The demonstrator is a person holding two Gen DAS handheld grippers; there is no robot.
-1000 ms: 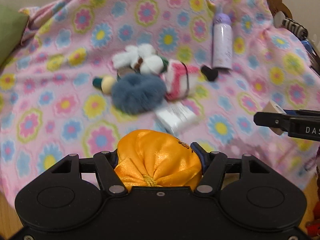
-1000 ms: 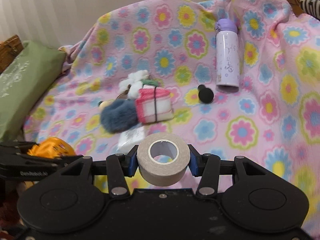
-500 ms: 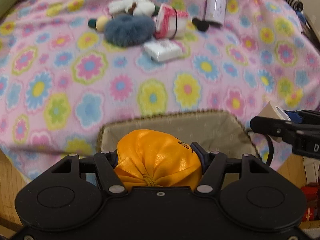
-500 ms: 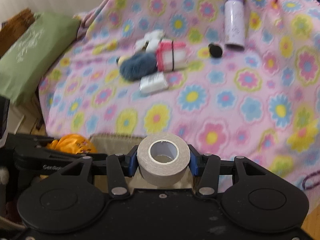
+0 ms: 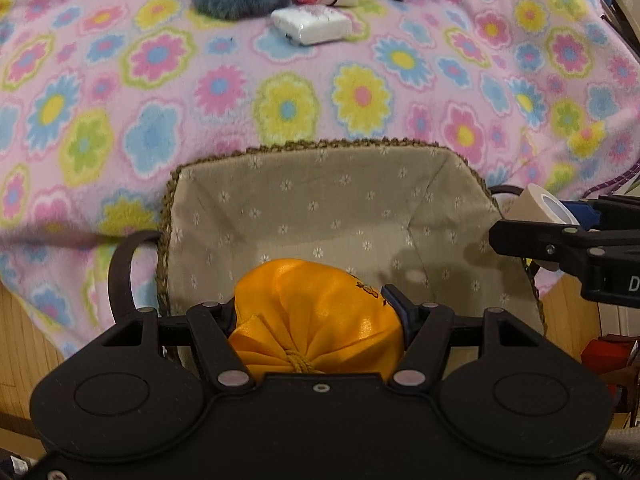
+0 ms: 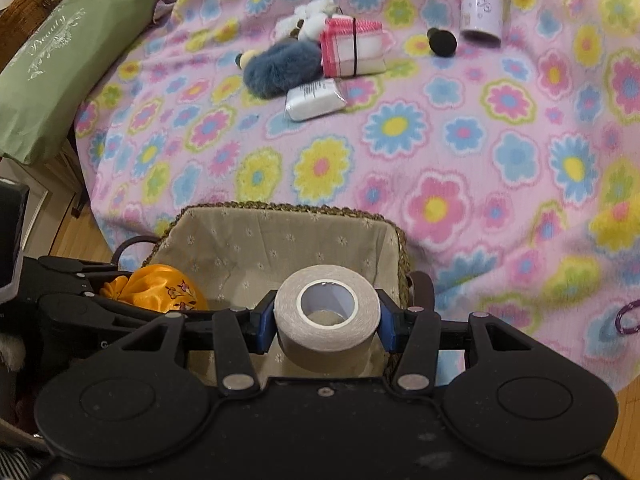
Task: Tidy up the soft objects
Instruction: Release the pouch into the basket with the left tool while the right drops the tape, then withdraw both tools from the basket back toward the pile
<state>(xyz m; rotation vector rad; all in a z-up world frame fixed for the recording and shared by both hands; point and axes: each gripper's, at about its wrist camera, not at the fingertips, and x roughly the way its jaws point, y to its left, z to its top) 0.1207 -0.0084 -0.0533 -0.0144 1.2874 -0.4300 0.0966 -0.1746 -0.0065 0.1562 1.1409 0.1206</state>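
Observation:
My left gripper (image 5: 316,312) is shut on an orange satin drawstring pouch (image 5: 316,316) and hangs over the near part of a woven basket (image 5: 312,146) with a beige flowered lining. The right gripper (image 6: 326,312) is shut on a roll of beige tape (image 6: 326,316) above the same basket (image 6: 280,210). In the left wrist view the tape (image 5: 536,210) shows at the basket's right edge; in the right wrist view the pouch (image 6: 160,288) shows at its left. Nothing lies on the visible lining.
On the pink flowered blanket (image 6: 440,140) lie a blue furry scrunchie (image 6: 280,72), a white packet (image 6: 316,100), a pink-and-white folded cloth (image 6: 352,48), a white plush toy (image 6: 308,20), a black knob (image 6: 442,42) and a lilac bottle (image 6: 482,0). A green cushion (image 6: 60,68) sits left.
Both grippers have drawn back from the blanket and tilted downward; the lined basket has come into view beneath them. Each keeps its hold, the pouch in the left and the tape in the right.

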